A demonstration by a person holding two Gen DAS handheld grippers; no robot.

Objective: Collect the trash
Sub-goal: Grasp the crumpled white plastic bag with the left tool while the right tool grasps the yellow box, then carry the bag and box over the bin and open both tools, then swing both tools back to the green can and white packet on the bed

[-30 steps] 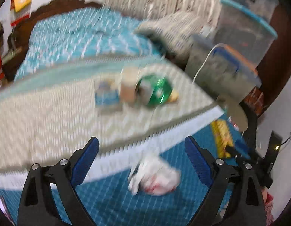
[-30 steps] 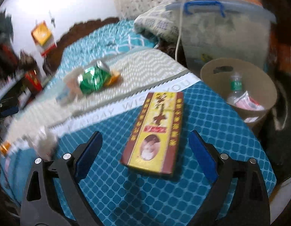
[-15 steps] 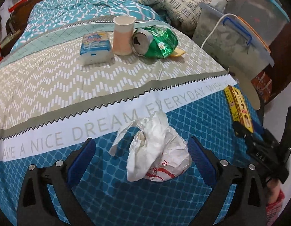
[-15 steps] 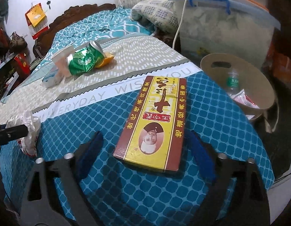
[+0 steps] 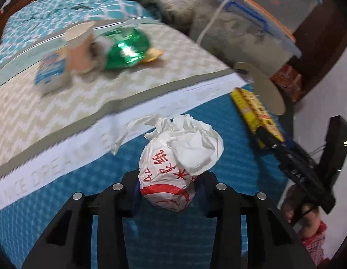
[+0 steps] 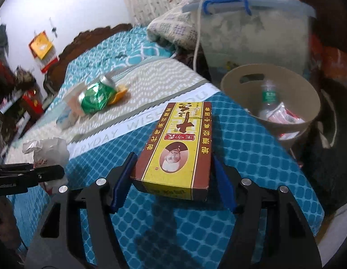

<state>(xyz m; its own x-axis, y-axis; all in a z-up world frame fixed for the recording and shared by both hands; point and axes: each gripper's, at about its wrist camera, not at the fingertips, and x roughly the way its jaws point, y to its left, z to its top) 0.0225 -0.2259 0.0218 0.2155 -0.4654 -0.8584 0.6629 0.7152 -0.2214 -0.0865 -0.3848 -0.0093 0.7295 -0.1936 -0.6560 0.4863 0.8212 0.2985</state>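
Observation:
My left gripper [image 5: 169, 179] is closing, and its pads press on a crumpled white plastic bag [image 5: 180, 154] with red print, just above the blue bedspread. In the right wrist view the bag [image 6: 50, 154] shows at the left, held by the left gripper [image 6: 38, 172]. My right gripper [image 6: 172, 170] is closing too. A long yellow and brown box [image 6: 180, 141] lies between its blue pads [image 6: 123, 181], which touch its long sides. Further back on the bed lie a crushed green can [image 5: 126, 49], a paper cup [image 5: 80, 44] and a blue tissue pack [image 5: 50, 71].
A tan bin [image 6: 240, 94] stands off the bed's right edge with a plastic bottle [image 6: 268, 96] and wrappers inside. Behind it are clear storage tubs [image 6: 252, 33] with a white cable, and a folded blanket [image 6: 173, 29]. A small orange scrap [image 5: 153, 55] lies by the can.
My left gripper came down over the white bag and shut on it. My right gripper's jaws narrowed from wide apart to the box's sides.

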